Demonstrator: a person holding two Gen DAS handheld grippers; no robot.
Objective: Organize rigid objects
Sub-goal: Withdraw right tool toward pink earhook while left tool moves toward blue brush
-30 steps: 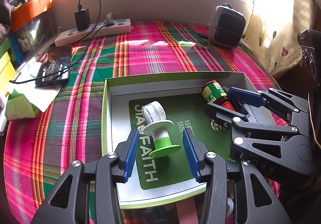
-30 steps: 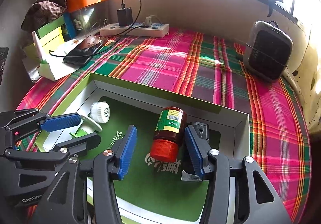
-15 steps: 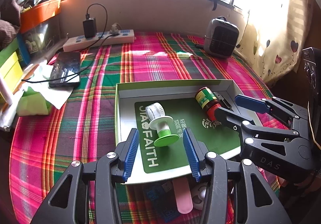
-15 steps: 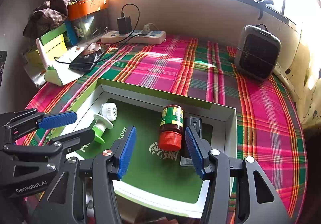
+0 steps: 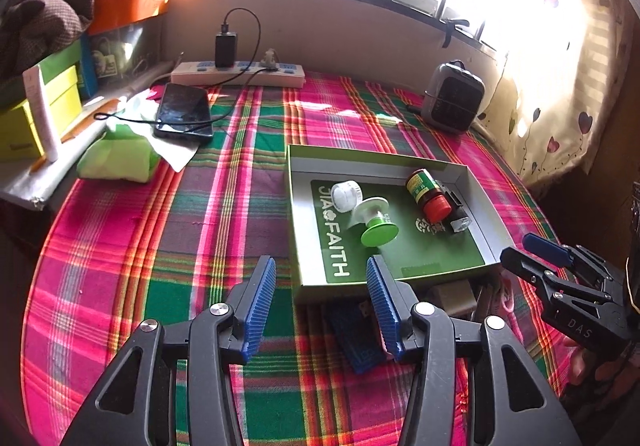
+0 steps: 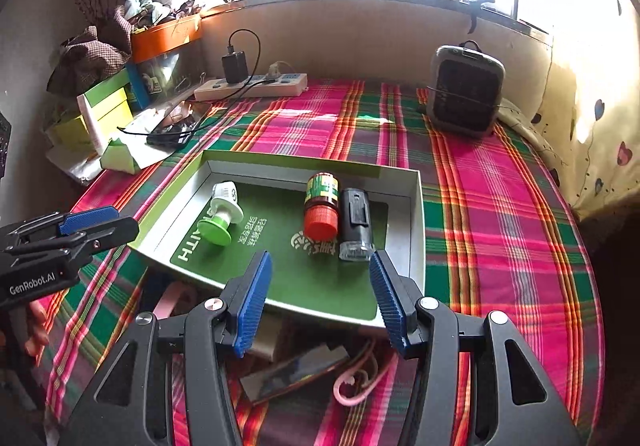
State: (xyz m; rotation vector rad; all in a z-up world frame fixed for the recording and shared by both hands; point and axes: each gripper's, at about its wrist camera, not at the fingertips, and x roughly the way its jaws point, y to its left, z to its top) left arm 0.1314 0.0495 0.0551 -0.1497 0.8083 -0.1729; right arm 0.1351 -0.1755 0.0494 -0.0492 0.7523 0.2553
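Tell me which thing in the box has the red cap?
The brown bottle with the green label, lying in the box. The black gadget beside it and the white-and-green piece have no red.

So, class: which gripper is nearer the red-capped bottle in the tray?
Right. The right gripper hangs open at the tray's near edge, almost in line with the bottle. The left gripper, also open, sits further left, nearer the green-based piece.

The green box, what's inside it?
Inside the green box lie a red-capped bottle, a black gadget touching it, and a white-and-green spool-shaped thing. Whatever lies under them is covered.
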